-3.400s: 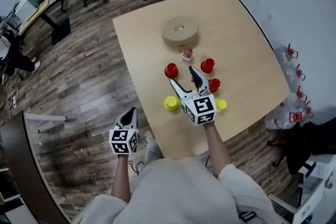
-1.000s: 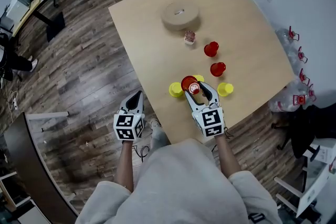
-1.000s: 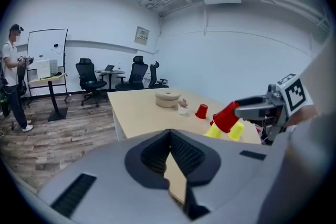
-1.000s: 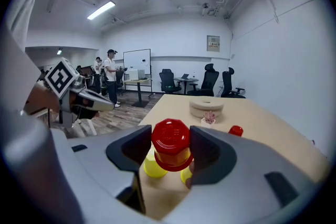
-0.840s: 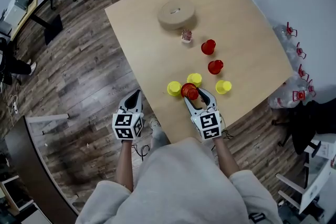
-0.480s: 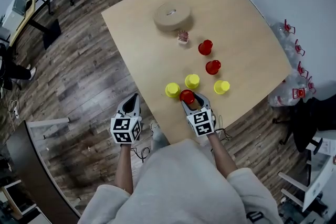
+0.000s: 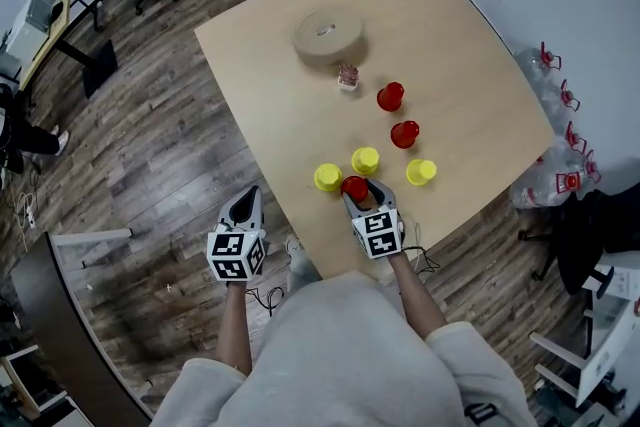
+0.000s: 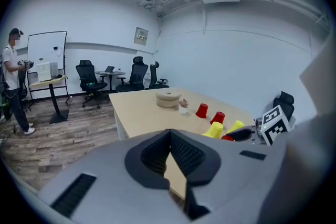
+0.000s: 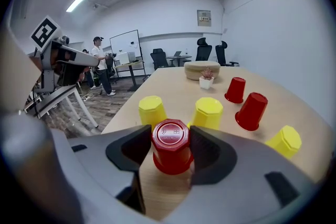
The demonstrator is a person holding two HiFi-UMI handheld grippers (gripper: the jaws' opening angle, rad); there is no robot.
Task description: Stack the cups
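My right gripper (image 7: pixel 357 194) is shut on an upside-down red cup (image 7: pixel 354 186) near the table's front edge; in the right gripper view both pads press the sides of that red cup (image 9: pixel 170 150). Just beyond it stand two upside-down yellow cups (image 7: pixel 327 177) (image 7: pixel 366 160), with a third yellow cup (image 7: pixel 421 172) to the right. Two more red cups (image 7: pixel 404 134) (image 7: pixel 390 96) stand farther back. My left gripper (image 7: pixel 245 208) hangs off the table's left side above the floor, its jaws together and empty (image 8: pixel 169 136).
A round tan disc (image 7: pixel 328 34) and a small potted plant (image 7: pixel 348 76) sit at the far end of the wooden table (image 7: pixel 280 85). Office chairs stand beyond it. Bags with red clips (image 7: pixel 560 185) lie on the floor to the right.
My right gripper has drawn back toward the table's near edge with the red cup, which now stands just in front of two yellow cups. The left gripper has barely moved.
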